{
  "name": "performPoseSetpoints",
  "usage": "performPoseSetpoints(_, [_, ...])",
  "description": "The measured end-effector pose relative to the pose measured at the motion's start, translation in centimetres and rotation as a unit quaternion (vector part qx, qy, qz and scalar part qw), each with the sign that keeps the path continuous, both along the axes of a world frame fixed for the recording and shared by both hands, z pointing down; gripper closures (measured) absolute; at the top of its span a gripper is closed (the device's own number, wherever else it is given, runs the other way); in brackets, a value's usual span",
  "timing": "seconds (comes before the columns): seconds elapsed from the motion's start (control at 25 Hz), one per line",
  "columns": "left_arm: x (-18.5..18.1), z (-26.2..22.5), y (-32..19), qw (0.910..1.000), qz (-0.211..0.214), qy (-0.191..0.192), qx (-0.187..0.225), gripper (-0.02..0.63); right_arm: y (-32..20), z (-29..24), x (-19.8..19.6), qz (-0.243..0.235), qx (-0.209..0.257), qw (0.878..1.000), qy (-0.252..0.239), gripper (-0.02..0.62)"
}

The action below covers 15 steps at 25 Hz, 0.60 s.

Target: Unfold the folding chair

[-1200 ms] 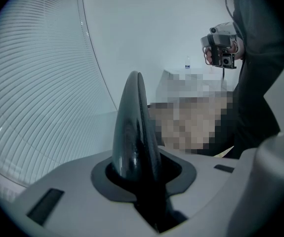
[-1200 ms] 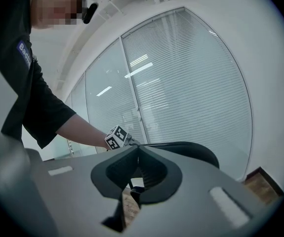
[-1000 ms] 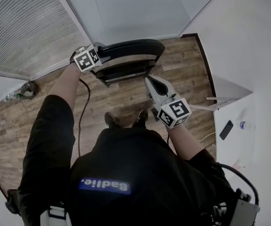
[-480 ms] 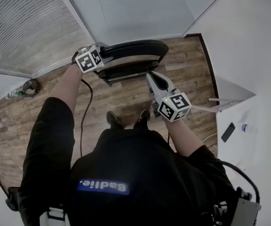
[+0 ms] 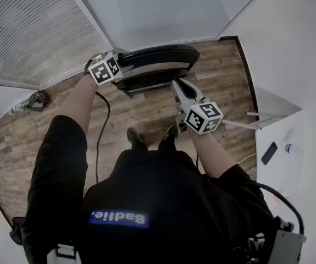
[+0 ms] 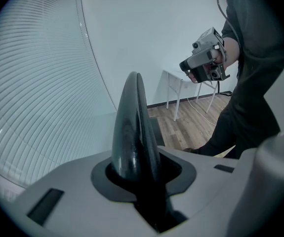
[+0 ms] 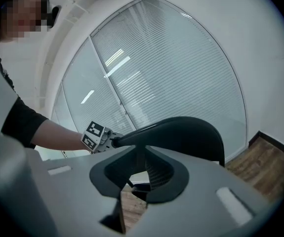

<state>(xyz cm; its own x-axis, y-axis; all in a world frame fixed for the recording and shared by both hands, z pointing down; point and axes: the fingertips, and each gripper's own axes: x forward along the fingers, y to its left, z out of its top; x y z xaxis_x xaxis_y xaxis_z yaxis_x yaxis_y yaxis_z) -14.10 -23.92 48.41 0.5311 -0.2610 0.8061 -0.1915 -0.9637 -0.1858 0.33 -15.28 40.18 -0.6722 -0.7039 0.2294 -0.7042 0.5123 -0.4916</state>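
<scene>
**Folding chair, folded, at glass wall**

Folding chair (image 5: pixel 156 58): black, upright on wood floor (image 5: pixel 223 87), backed against blinds (image 5: pixel 31 32).
Left hand-held gripper (image 5: pixel 120 62): jaws clamped on the chair's top edge, left end.
Right hand-held gripper (image 5: pixel 175 84): jaws together, empty, just before the chair's right side.
Cable (image 5: pixel 99 131) and shoes (image 5: pixel 137 139): before the chair.
White table (image 6: pixel 177 78): well right of the chair.

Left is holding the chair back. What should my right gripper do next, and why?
Probably ease the right gripper onto the folded seat and push its edge down. The left gripper clamps the backrest and steadies it, while the right jaws are shut and empty beside the seat.
</scene>
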Motion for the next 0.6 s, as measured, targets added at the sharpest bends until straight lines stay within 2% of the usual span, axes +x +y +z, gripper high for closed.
performPoseSetpoints(0.6, [0.0,0.3,0.1,1.0,0.006,0.002,0.004,0.505,-1.6,5.8,0.2,0.052,-0.094,0.993,-0.05,0.525])
